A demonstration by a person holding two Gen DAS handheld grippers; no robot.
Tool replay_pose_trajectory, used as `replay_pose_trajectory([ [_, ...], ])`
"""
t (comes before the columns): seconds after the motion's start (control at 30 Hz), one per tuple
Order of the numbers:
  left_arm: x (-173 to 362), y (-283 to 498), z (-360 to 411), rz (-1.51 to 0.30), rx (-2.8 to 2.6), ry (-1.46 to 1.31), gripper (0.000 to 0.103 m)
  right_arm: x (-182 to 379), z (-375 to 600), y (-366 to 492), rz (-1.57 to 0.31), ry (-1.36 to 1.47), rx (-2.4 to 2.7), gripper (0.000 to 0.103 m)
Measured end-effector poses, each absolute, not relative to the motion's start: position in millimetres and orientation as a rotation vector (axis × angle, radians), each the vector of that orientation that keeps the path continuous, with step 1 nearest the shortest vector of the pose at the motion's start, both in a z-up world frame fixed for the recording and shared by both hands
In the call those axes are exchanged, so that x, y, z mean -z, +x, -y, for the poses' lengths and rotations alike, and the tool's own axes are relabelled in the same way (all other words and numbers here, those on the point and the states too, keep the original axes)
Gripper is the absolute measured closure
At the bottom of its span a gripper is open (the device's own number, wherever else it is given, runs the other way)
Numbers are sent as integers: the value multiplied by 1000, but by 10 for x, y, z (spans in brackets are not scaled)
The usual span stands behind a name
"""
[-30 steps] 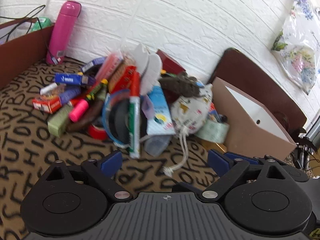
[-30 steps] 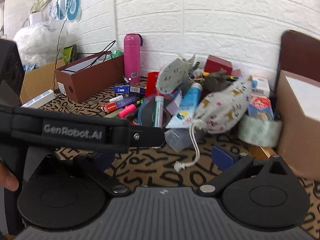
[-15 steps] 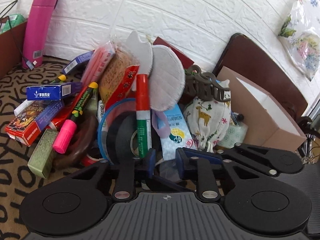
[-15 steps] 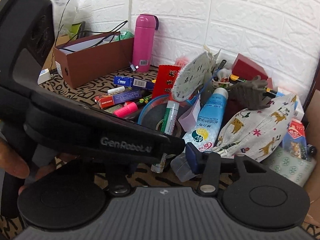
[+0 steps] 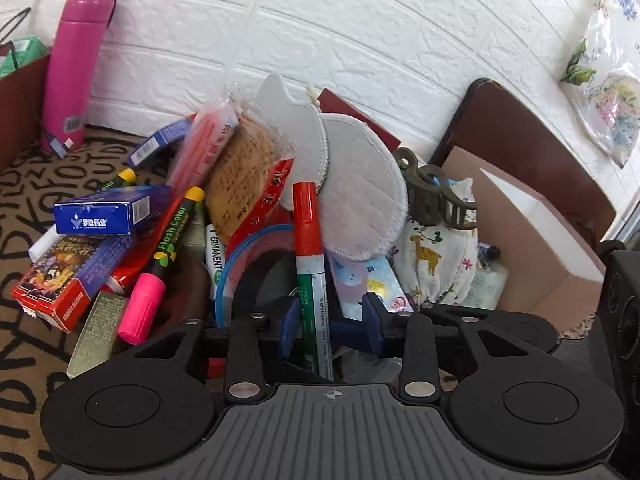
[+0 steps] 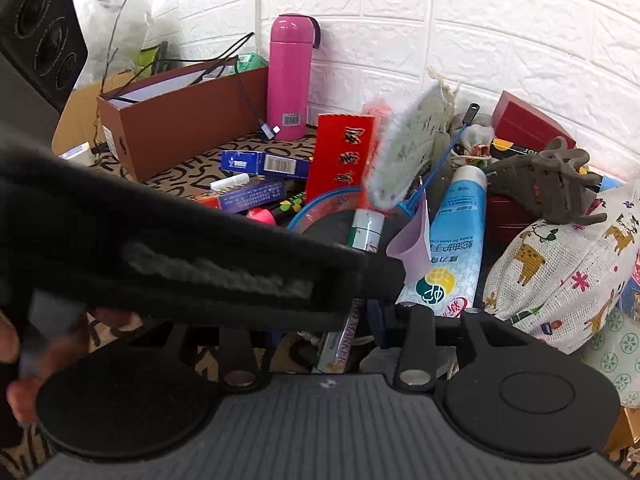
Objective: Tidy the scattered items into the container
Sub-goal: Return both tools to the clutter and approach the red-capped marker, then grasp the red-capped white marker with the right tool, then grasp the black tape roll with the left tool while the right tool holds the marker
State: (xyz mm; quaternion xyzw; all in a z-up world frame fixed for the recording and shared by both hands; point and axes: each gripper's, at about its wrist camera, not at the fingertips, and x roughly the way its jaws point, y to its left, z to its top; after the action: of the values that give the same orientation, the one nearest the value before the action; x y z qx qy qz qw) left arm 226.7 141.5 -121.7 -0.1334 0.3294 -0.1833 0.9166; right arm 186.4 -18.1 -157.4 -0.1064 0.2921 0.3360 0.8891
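Note:
A pile of small items lies on the letter-print cloth. A green-and-white marker with a red cap (image 5: 310, 264) lies on top of it, its body between the blue pads of my left gripper (image 5: 332, 322); the jaws are narrowed around it but a gap shows on the right side. My right gripper (image 6: 320, 332) sits low over the same marker (image 6: 344, 340); the left gripper's black body (image 6: 180, 264) hides its left finger. A cardboard box (image 5: 532, 236) stands open at the right.
In the pile are a pink highlighter (image 5: 142, 308), blue boxes (image 5: 104, 210), a white pad (image 5: 360, 208), a blue tube (image 6: 452, 240), a giraffe-print pouch (image 6: 560, 272) and a hair claw (image 6: 556, 184). A pink flask (image 5: 74, 68) and a brown box (image 6: 180, 120) stand left.
Both grippers have moved in close to the pile. The left jaws narrowed from wide open and now bracket the red-capped marker. The right gripper's jaws also narrowed.

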Motion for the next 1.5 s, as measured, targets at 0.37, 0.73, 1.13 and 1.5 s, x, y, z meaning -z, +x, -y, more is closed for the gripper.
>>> replay_pose_trajectory([
  [0.37,1236,2288,-1604,-681,279,-299,38,1614,77,1975,-620,-191,-720,61],
  [0.73,1189,1836,-1657,-685,247,-312,60,1537,190,1577,-635,-217,-785,75],
  [1.13,1057,813,-1322,-712,322,-368,40,1473,670,548,-735,-136,-870,67],
  [1.5,1303,653,-1596,-787,225,-400,40,1460,1157,525,-725,-6,-738,52],
])
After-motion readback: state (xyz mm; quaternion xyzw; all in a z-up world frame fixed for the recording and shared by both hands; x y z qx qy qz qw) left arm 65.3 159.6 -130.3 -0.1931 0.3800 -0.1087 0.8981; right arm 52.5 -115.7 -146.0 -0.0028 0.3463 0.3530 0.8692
